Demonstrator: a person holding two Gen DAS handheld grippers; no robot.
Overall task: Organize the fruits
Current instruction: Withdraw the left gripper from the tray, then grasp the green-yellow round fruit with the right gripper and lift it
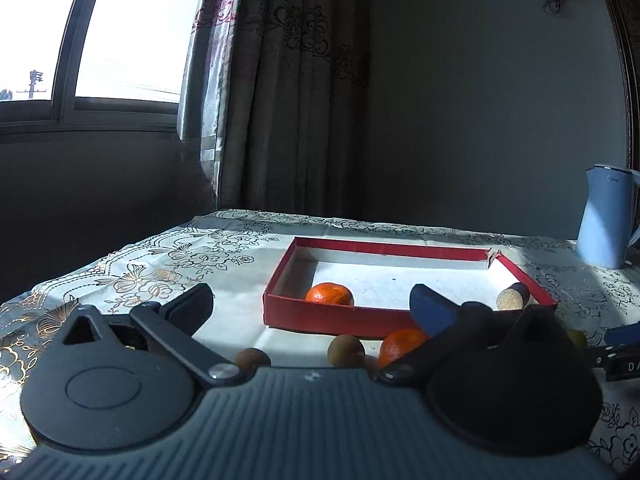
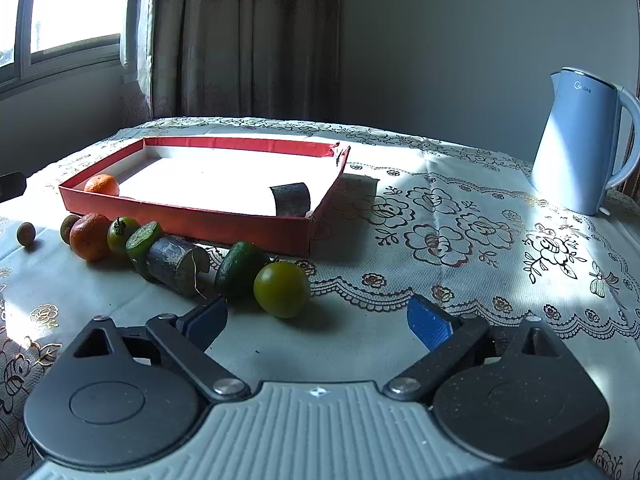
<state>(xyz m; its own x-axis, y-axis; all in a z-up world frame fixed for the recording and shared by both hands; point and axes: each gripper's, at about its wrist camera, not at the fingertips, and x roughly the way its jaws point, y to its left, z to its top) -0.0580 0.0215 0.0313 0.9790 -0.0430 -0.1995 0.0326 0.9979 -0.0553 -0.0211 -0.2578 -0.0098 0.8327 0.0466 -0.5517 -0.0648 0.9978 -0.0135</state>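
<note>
Green tomato point(image 2: 282, 289) just in front of the red tray point(image 2: 192, 222), right gripper point(image 2: 316, 322) spread and empty behind it, left gripper point(image 1: 312, 306) spread wide. Round, no long axis. Risk: rolling off a pad, knocking the avocado point(image 2: 238, 274) alongside.

A box point(image 2: 192, 220) sits on the table point(image 2: 440, 216) with one orange point(image 2: 102, 185) inside; a row of fruits point(image 2: 180, 256) lies before it, a kettle point(image 2: 576, 140) far right.
</note>
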